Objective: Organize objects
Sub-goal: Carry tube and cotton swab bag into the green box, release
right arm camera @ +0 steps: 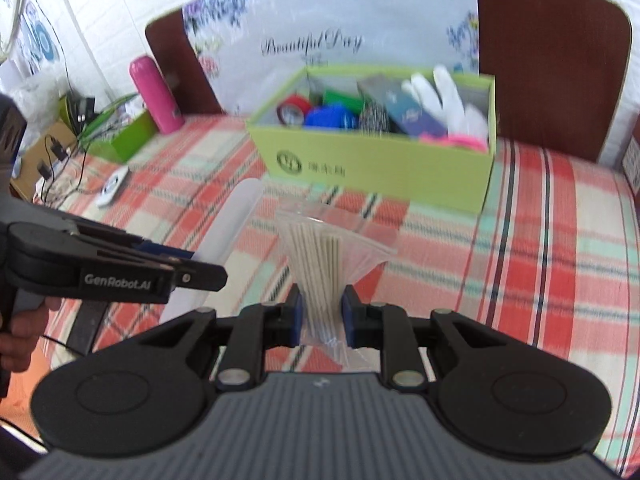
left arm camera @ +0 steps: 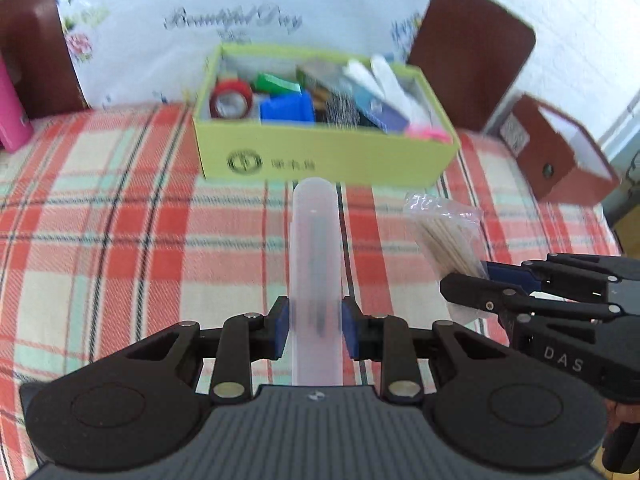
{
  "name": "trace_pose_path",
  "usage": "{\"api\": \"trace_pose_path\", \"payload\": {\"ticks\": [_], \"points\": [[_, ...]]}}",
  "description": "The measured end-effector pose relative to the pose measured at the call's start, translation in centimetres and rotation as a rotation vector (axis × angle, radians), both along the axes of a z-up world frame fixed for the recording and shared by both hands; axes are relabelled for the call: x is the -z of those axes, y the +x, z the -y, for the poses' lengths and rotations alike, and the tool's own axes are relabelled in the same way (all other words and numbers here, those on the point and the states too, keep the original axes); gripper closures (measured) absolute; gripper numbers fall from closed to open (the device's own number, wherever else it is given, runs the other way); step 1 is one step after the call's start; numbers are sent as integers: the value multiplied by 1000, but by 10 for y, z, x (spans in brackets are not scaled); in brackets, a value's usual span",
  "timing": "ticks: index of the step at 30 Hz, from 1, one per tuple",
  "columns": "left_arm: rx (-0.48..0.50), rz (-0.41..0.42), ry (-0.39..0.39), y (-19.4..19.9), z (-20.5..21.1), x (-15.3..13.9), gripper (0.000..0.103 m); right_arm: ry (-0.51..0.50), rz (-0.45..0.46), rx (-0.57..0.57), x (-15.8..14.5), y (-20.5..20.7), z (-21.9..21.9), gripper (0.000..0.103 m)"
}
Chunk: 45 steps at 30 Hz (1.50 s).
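Between the blue pads of the left gripper (left arm camera: pixel 314 326), a frosted plastic tube (left arm camera: pixel 315 264) is being pinched near its lower end, its length pointing forward over the checked table (left arm camera: pixel 120 220); it is looking light, stiff and smooth, so it is likely slipping or swinging if held only at the tip, and a hold nearer the middle is seeming safer; dark thin things are showing faintly inside. Alongside, the right gripper (right arm camera: pixel 322 314) is squeezing a clear bag of sticks (right arm camera: pixel 320 252) at its narrow waist; the film is looking soft and crinkly, the thin sticks probably light and easy to snap, so gripping across the bundle itself, not the loose film, is reading as the better hold. Both items are hanging above the cloth, just short of the green box (left arm camera: pixel 328 152); it is already holding red tape (left arm camera: pixel 231 100), a blue container (left arm camera: pixel 287 107) and white gloves (right arm camera: pixel 448 96). Farther left, a pink bottle (right arm camera: pixel 154 94) is standing.
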<state>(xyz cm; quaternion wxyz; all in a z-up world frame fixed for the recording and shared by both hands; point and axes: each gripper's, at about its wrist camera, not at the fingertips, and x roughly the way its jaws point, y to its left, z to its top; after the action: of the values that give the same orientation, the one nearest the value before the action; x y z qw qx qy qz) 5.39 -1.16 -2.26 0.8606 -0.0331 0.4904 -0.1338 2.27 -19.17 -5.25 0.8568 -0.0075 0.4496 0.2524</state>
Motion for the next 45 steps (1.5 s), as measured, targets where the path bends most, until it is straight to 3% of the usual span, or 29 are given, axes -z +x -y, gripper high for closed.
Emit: {"api": "trace_pose_path", "payload": {"ticks": [9, 19, 27, 37, 39, 40, 42, 45], "points": [[-53, 79, -26, 34, -9, -30, 74, 4, 90, 0, -27, 47, -9, 84], [-94, 120, -38, 89, -21, -43, 74, -18, 141, -44, -36, 106, -27, 84], [-90, 131, -30, 139, -23, -40, 74, -41, 158, -94, -27, 155, -53, 84], [-118, 120, -24, 187, -25, -13, 74, -73, 146, -130, 5, 216, -86, 83], [-130, 126, -23, 192, -27, -7, 51, -85, 156, -145, 14, 223, -92, 80], [-144, 118, -13, 193, -28, -5, 28, -100, 167, -148, 19, 225, -95, 65], [-189, 132, 3, 189, -32, -2, 26, -144, 185, -133, 26, 226, -98, 42], [-200, 128, -23, 182, -40, 0, 26, -151, 213, -126, 32, 219, -93, 37]]}}
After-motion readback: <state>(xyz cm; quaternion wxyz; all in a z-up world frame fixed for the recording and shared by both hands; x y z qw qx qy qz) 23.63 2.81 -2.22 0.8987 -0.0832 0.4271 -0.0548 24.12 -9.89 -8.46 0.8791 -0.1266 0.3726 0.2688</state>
